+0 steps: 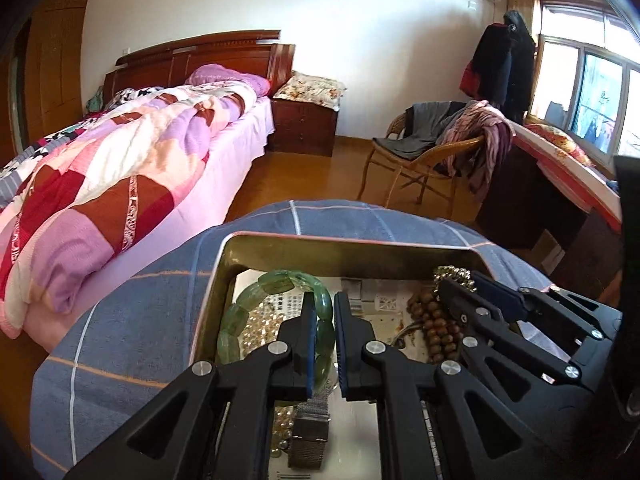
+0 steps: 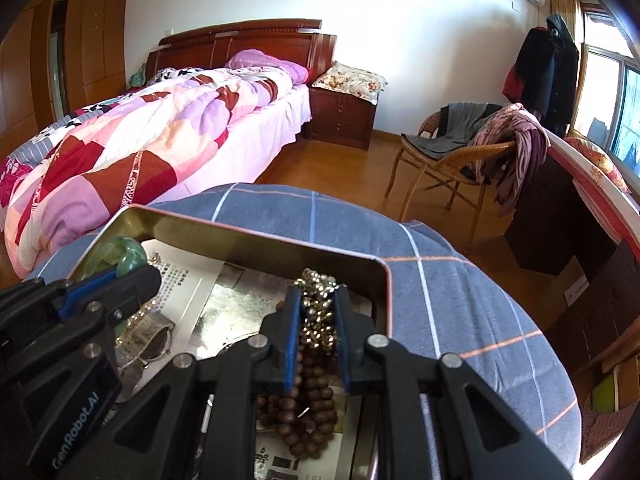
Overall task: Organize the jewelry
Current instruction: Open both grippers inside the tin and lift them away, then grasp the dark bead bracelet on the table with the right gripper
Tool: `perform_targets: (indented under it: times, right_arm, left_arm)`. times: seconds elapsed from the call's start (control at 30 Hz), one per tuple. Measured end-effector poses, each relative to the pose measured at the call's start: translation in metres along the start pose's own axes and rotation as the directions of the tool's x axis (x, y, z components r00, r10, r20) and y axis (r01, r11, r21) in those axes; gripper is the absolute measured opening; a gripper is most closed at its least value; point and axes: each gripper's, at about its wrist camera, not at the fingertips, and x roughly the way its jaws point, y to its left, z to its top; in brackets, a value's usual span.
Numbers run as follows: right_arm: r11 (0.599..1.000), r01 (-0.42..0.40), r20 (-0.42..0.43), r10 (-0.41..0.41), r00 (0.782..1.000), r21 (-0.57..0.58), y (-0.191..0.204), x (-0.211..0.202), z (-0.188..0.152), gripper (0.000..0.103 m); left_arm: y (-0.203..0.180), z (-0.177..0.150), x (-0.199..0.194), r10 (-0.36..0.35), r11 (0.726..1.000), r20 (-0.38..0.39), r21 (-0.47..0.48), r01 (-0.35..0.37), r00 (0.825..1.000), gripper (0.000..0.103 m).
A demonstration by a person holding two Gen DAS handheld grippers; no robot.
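Note:
An open gold tin (image 1: 320, 252) stands on a round table under a blue checked cloth (image 1: 140, 320). My left gripper (image 1: 324, 300) is down inside it, shut on a green stone bracelet (image 1: 276, 280) whose near side runs between the pads. Seen from the right wrist, that gripper (image 2: 136, 276) has the bracelet (image 2: 134, 258) at its tip. My right gripper (image 2: 317, 294) is over the tin's right side (image 2: 384, 300). Its jaws are slightly apart, with a silver bead chain (image 2: 318, 320) loose between the pads and a brown wooden bead string (image 2: 308, 408) beneath.
Also in the tin are a mesh-strap watch (image 1: 308, 436), pale crystal beads (image 1: 256, 328) and printed paper lining (image 2: 188, 280). Beyond the table are a bed (image 1: 120, 160) on the left, a wicker chair (image 1: 420, 152) draped with clothes, and a dark desk (image 1: 540, 200) on the right.

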Motion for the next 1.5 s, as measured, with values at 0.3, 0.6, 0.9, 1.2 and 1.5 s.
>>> perform_targets:
  times: [0.3,0.6,0.9,1.2,1.5]
  right_arm:
    - [0.992,-0.05,0.07,0.043,0.997,0.114,-0.016,-0.011,0.003,0.054]
    - [0.983,-0.058,0.064,0.048,0.997,0.177,-0.02,-0.019,0.0,0.059]
    - [0.978,-0.044,0.062,0.032,0.998,0.204,-0.018,-0.05,-0.019,0.06]
    - [0.977,-0.052,0.038,0.045,0.998,0.205,-0.011,-0.081,-0.042,0.06]
    - [0.977,-0.063,0.035,0.057,0.998,0.203,-0.007,-0.112,-0.065,0.06]
  left_arm:
    - [0.009,0.003,-0.005,0.115,0.993,0.038,-0.025,-0.115,0.993,0.063]
    - [0.007,0.007,-0.007,0.14,0.99,0.051,-0.027,-0.139,0.989,0.067]
    - [0.005,0.002,-0.039,0.169,0.985,0.04,-0.035,-0.168,0.985,0.068]
    - [0.009,-0.015,-0.081,0.223,0.975,0.035,-0.022,-0.222,0.974,0.068]
    - [0.011,-0.033,-0.119,0.259,0.966,0.052,-0.025,-0.258,0.964,0.069]
